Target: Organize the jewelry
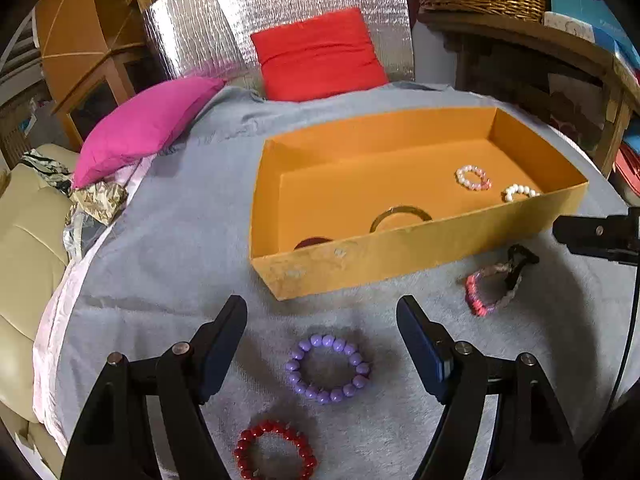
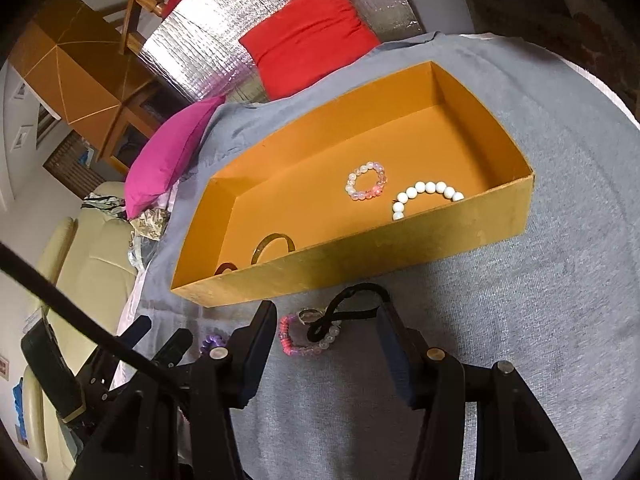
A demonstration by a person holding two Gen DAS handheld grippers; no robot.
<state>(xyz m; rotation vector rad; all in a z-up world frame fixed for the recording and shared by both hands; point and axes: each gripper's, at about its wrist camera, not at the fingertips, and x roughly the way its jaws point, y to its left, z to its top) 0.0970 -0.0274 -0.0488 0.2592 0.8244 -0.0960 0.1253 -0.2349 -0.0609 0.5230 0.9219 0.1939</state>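
Tools over bracelets (four boxed)

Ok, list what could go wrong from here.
1. The pink bracelet lies tangled with a black cord; the right gripper may lift both together.
2. The box wall stands right behind them and could get nudged.
3. The purple bracelet could roll from the open left gripper.
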